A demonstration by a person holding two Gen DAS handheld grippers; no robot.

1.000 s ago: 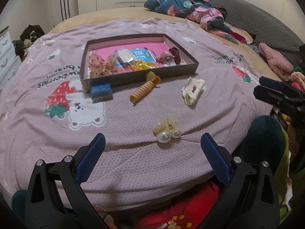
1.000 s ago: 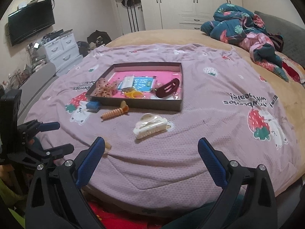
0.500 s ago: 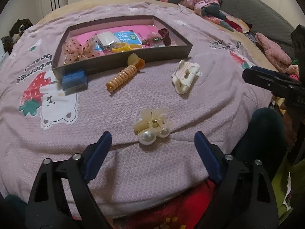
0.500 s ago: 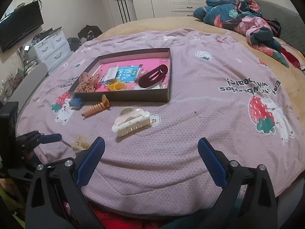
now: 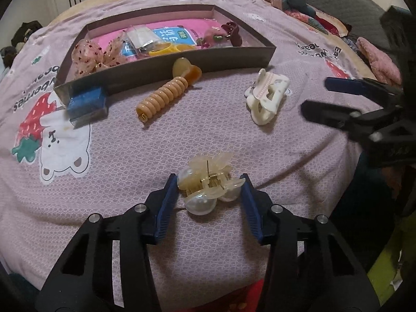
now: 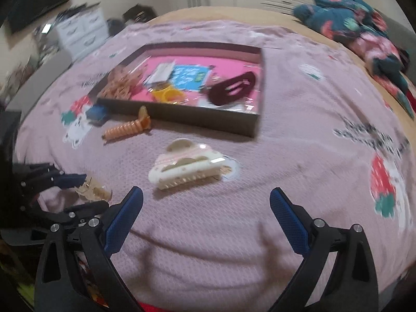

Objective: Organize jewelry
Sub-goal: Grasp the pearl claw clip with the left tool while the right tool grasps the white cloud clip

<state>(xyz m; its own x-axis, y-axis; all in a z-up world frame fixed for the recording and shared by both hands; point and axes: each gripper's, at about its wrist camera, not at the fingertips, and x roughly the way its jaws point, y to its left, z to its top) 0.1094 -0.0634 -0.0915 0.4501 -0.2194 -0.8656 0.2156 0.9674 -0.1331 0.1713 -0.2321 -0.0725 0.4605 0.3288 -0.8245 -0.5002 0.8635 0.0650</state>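
Observation:
A cream claw clip with pearls (image 5: 208, 184) lies on the lilac bedspread. It sits between the fingers of my left gripper (image 5: 208, 179), whose jaws are closing. The blue pads stand right at its two sides, and I see no squeeze on it. A white claw clip (image 6: 187, 166) lies just ahead of my right gripper (image 6: 205, 195), which hangs open and holds nothing. An orange spiral hair tie (image 5: 163, 95) and a small blue box (image 5: 87, 102) rest against the front wall of the brown tray (image 5: 166, 70). The tray holds a maroon clip (image 6: 234, 89), a bow and packets.
The right gripper (image 5: 316, 96) reaches in from the right edge of the left wrist view, near the white claw clip (image 5: 267, 96). Crumpled clothes (image 6: 364, 33) lie at the back right of the bed. White drawers (image 6: 83, 31) stand beyond its left side.
My left gripper came down and forward over the pearl clip, and its jaws narrowed from wide apart to the clip's sides. The right gripper dropped closer to the white clip.

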